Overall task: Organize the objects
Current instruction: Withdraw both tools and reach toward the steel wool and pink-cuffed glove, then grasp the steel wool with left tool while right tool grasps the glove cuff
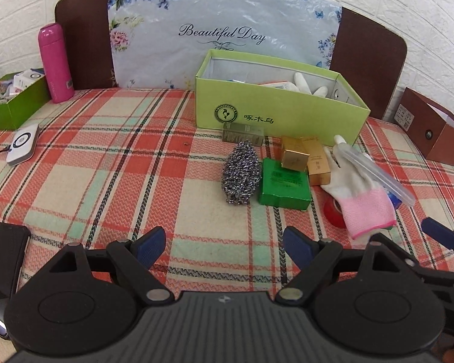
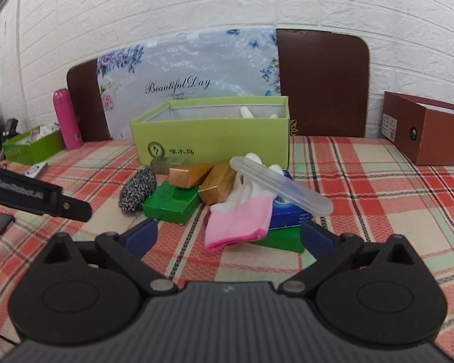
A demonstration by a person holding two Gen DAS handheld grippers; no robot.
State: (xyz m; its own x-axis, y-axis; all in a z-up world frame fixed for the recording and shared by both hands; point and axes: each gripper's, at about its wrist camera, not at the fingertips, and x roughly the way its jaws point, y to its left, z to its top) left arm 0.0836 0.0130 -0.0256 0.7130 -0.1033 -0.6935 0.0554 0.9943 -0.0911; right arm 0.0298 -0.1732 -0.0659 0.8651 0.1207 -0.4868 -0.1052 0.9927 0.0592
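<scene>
At the centre of the left wrist view, just in front of the light green box (image 1: pixel 275 112), lies a small heap: one steel wool scourer (image 1: pixel 240 175), one green carton (image 1: pixel 284 183), two gold cartons (image 1: pixel 293 152) (image 1: pixel 317 163), one grey-gold carton (image 1: pixel 242 133) touching the box's front wall, one white and pink glove (image 1: pixel 357 193), and one clear plastic tube (image 1: pixel 375 171) resting across the glove. A red tape roll (image 1: pixel 333 208) peeks out beneath the glove's cuff. In the right wrist view a blue carton (image 2: pixel 287 211) sits under the glove on a second green carton (image 2: pixel 281 239).

Another white glove (image 1: pixel 305 83) shows inside the box.

The left gripper (image 1: pixel 224 242) hangs low in its frame, jaws wide apart, holding nothing. The right gripper (image 2: pixel 228 236) is likewise spread wide and empty, the glove's cuff lying between its tips.

At upper left stand one pink flask (image 1: pixel 55 63) and one dark green tray (image 1: pixel 12 103); a white device (image 1: pixel 22 143) lies nearby. A brown box (image 1: pixel 432 133) sits at right on the plaid cloth (image 1: pixel 106 166).
</scene>
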